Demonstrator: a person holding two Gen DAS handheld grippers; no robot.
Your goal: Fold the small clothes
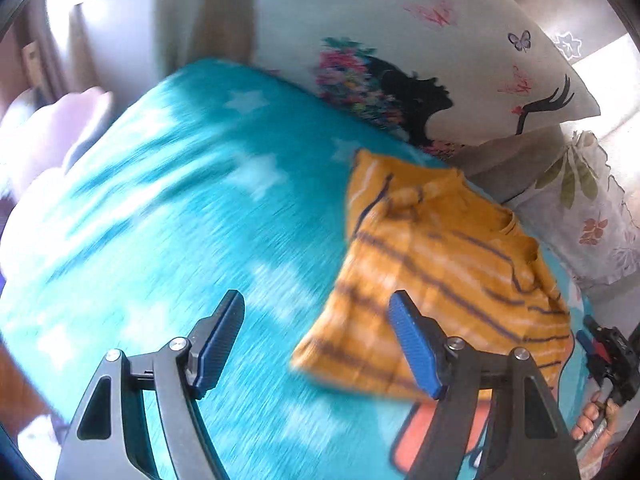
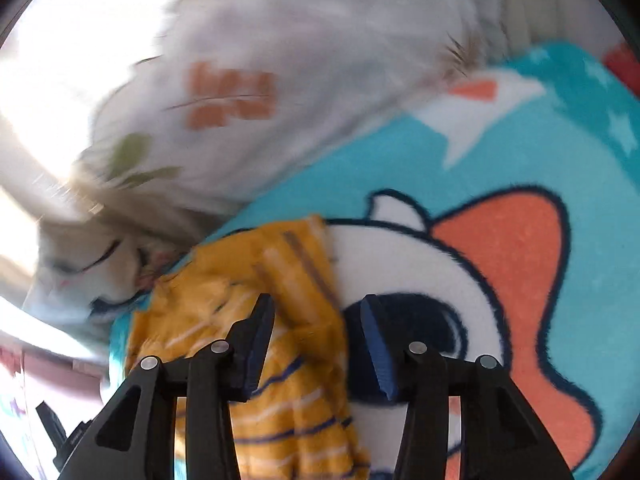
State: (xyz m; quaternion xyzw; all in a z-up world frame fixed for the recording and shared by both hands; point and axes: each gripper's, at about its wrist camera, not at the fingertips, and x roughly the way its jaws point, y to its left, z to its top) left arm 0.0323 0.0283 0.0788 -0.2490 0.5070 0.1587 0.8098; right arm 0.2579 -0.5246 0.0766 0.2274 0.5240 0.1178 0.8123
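A small mustard-yellow shirt with dark and white stripes lies partly folded on a teal star-print blanket. My left gripper is open and empty above the blanket, at the shirt's near left corner. My right gripper is open, with the shirt's edge lying between and below its fingers; I cannot tell if it touches. The right gripper also shows at the right edge of the left wrist view, held by a hand.
A white pillow with a black silhouette and butterflies stands behind the shirt. A floral cushion lies at the blanket's edge. The blanket has an orange and white cartoon print. Both views are motion-blurred.
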